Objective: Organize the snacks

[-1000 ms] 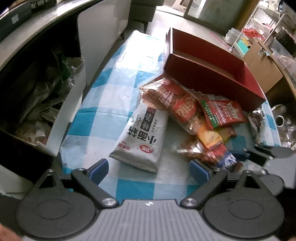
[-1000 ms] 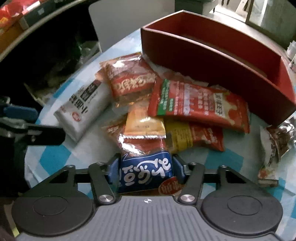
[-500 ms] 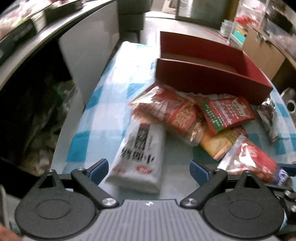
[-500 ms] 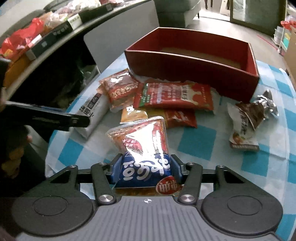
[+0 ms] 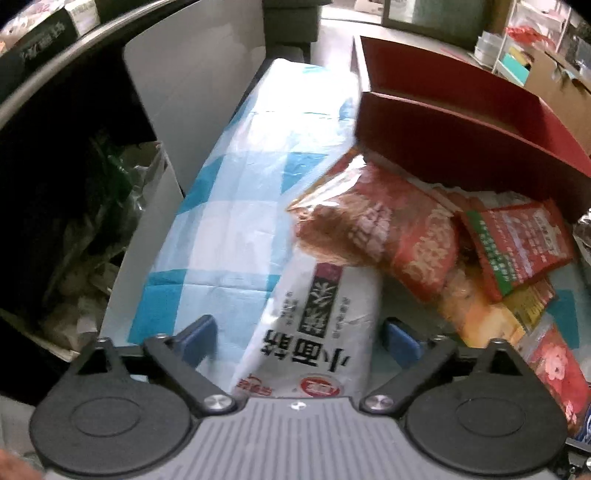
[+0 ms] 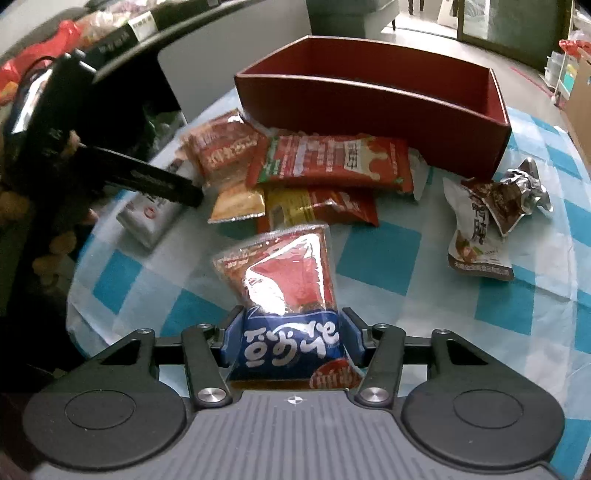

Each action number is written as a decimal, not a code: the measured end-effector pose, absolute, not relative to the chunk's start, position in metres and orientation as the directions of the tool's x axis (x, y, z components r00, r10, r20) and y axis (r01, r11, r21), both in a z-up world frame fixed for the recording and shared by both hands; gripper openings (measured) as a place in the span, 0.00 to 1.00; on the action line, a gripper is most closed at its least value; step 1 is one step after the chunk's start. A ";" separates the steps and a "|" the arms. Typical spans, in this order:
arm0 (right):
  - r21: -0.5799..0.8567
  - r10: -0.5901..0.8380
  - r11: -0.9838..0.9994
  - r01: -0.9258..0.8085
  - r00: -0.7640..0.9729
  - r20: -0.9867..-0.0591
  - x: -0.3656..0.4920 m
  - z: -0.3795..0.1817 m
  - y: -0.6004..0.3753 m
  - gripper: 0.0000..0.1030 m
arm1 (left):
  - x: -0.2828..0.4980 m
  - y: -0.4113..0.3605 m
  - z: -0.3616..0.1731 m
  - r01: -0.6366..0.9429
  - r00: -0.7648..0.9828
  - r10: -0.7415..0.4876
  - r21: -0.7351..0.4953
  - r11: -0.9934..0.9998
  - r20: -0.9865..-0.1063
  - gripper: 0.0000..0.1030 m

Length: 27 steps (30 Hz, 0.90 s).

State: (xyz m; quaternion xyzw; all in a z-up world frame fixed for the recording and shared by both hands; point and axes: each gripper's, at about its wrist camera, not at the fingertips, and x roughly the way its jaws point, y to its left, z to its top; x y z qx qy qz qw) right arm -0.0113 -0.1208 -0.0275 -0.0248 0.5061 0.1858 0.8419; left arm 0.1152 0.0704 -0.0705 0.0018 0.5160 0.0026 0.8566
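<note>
Right wrist view: right gripper (image 6: 291, 341) clamps a red-and-blue snack packet (image 6: 284, 295); left gripper (image 5: 299, 338), jaws opening, straddles a white noodle packet (image 5: 314, 332).

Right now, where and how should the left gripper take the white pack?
Across its narrow width at the near end, from above. The white pack lies flat, lengthwise between the opening left gripper; its far end is under a red pack.

Blue-checked tablecloth (image 6: 373, 254), cluttered shelf (image 6: 110, 26) behind
</note>
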 end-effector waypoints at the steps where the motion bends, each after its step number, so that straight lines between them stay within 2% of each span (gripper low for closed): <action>1: 0.136 0.280 0.930 -0.341 0.420 -0.863 -0.010 -0.029 -0.118 0.63 | 0.115 0.070 -0.072 0.000 0.472 0.008 0.009 1.000 -0.882 0.97; 6: 0.082 0.238 0.929 -0.361 0.413 -0.879 -0.002 -0.039 -0.104 0.70 | 0.118 0.072 -0.073 0.005 0.473 -0.003 -0.001 1.000 -0.881 0.97; 8: 0.048 0.217 0.926 -0.375 0.423 -0.880 0.001 -0.043 -0.098 0.74 | 0.118 0.070 -0.073 0.006 0.478 0.001 0.005 1.000 -0.878 0.92; 9: 0.033 0.208 0.924 -0.380 0.429 -0.879 0.001 -0.043 -0.096 0.75 | 0.116 0.068 -0.071 0.017 0.481 -0.008 0.000 1.000 -0.876 0.81; 10: 0.025 0.202 0.925 -0.380 0.432 -0.879 0.002 -0.043 -0.095 0.75 | 0.114 0.065 -0.067 0.029 0.485 -0.015 -0.001 1.000 -0.874 0.64; 12: 0.015 0.191 0.925 -0.379 0.433 -0.881 0.001 -0.042 -0.093 0.72 | 0.108 0.057 -0.060 0.063 0.488 -0.013 0.020 0.998 -0.873 0.46; 15: 0.032 0.193 0.930 -0.367 0.410 -0.892 0.001 -0.038 -0.096 0.60 | 0.100 0.055 -0.056 0.062 0.466 -0.008 0.023 0.998 -0.885 0.42; 17: 0.065 0.206 0.938 -0.340 0.396 -0.895 0.001 -0.037 -0.102 0.58 | 0.094 0.058 -0.054 0.052 0.452 -0.024 0.000 0.999 -0.892 0.39; 27: 0.109 0.241 0.942 -0.316 0.416 -0.877 -0.020 -0.018 -0.111 0.57 | 0.046 0.070 -0.041 0.013 0.410 -0.089 -0.092 0.996 -0.908 0.35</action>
